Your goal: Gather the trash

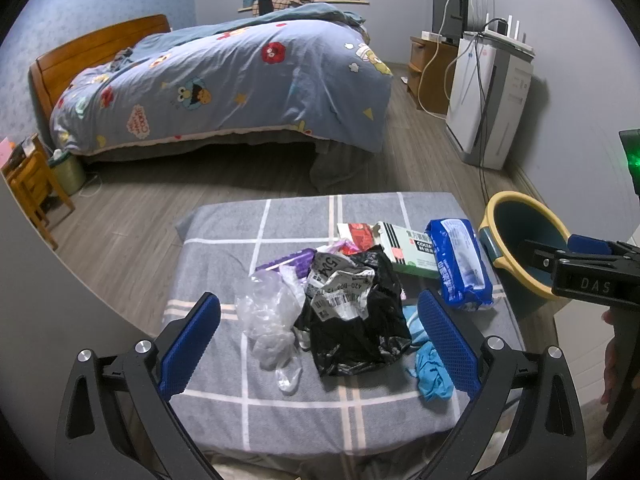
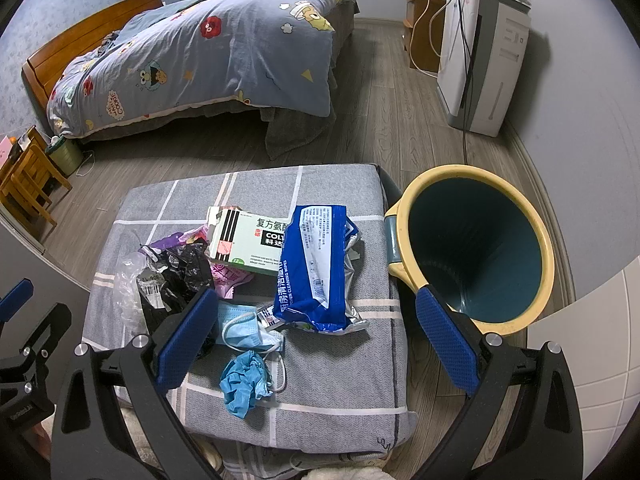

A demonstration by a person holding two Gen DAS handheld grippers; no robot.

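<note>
Left wrist view: the left gripper hangs above a grey cushion with a white grid pattern, its blue-padded jaws spread wide and holding nothing. Between the jaws, on the cushion, lies a crumpled black plastic bag with a white shipping label; touching its left side is a clear plastic wrapper, and just beside its right edge a crumpled blue glove. Farther back lie a purple wrapper, a pale green medicine box and a blue wet-wipes pack, the pack overlapping the box's right end. A yellow-rimmed dark teal bin stands on the floor against the cushion's right side. Right wrist view: the right gripper is likewise released, jaws wide apart and empty, its left finger over the black bag and its right finger in front of the bin's rim. Between the jaws lie the wet-wipes pack, a light blue face mask and the glove, the mask partly over the glove's upper edge. Background: a bed with a cartoon-print duvet and a white appliance against the wall.
</note>
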